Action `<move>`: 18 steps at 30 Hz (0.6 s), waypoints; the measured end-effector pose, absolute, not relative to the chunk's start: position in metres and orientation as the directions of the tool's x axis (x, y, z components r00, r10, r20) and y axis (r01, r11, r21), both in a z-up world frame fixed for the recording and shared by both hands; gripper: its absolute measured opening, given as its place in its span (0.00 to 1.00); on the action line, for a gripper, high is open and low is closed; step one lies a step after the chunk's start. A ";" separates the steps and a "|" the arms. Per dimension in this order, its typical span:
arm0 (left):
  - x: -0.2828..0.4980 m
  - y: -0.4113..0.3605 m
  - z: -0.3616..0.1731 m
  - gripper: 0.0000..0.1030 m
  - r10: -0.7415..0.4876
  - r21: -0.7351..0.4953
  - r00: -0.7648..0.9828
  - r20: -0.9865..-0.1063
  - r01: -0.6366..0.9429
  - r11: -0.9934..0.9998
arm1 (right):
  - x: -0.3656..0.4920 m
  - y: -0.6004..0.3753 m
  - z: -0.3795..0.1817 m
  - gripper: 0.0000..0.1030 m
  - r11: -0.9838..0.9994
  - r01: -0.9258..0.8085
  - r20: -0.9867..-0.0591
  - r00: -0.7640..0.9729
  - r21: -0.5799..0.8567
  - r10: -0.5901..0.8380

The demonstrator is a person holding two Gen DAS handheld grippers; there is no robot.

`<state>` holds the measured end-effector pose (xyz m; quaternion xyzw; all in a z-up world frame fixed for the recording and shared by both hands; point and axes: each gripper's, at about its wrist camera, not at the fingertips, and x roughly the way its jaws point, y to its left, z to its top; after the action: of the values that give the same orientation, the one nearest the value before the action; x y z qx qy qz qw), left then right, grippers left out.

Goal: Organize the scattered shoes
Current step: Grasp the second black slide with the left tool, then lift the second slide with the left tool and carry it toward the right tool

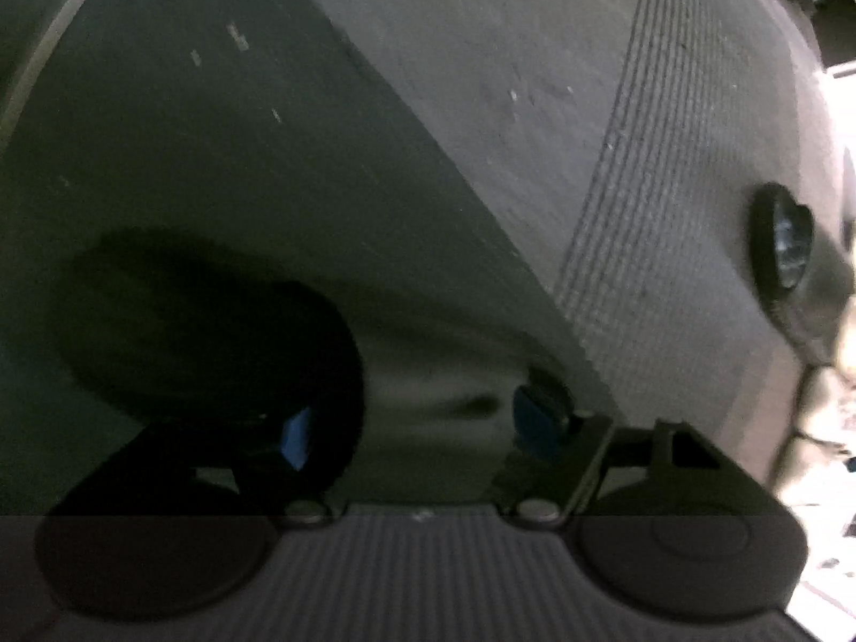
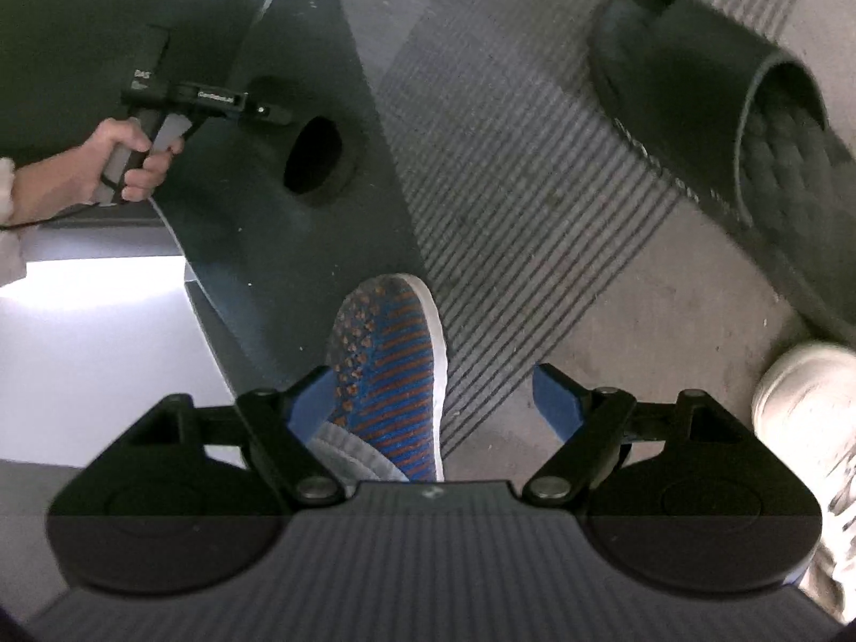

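Where mat [image 2: 508,171] meets floor [image 2: 669,321], slipper [image 2: 695,107].

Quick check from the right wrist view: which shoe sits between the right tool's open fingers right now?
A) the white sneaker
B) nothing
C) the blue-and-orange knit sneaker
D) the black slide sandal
C: the blue-and-orange knit sneaker lies between the right tool fingers, while the black slide sandal lies away on the striped mat.
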<state>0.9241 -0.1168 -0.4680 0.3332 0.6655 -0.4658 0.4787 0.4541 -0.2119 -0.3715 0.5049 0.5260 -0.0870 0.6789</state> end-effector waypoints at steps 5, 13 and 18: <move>0.925 -0.116 -0.468 0.53 0.021 -0.285 -0.311 -0.950 0.893 0.347 | 0.447 -0.222 -0.369 0.80 0.492 0.647 -0.812 0.441 0.583 0.383; 0.911 -0.126 -0.437 0.14 0.024 -0.380 -0.412 -0.911 0.860 0.341 | 0.416 -0.251 -0.359 0.80 0.468 0.686 -0.831 0.455 0.556 0.320; 0.886 -0.143 -0.405 0.12 0.022 -0.392 -0.421 -0.907 0.861 0.324 | 0.394 -0.263 -0.342 0.80 0.459 0.698 -0.835 0.472 0.550 0.283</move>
<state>0.8860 -0.1428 -0.4053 0.3203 0.6894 -0.4852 0.4321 0.3945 -0.2630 -0.3419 0.4983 0.4921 -0.1486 0.6982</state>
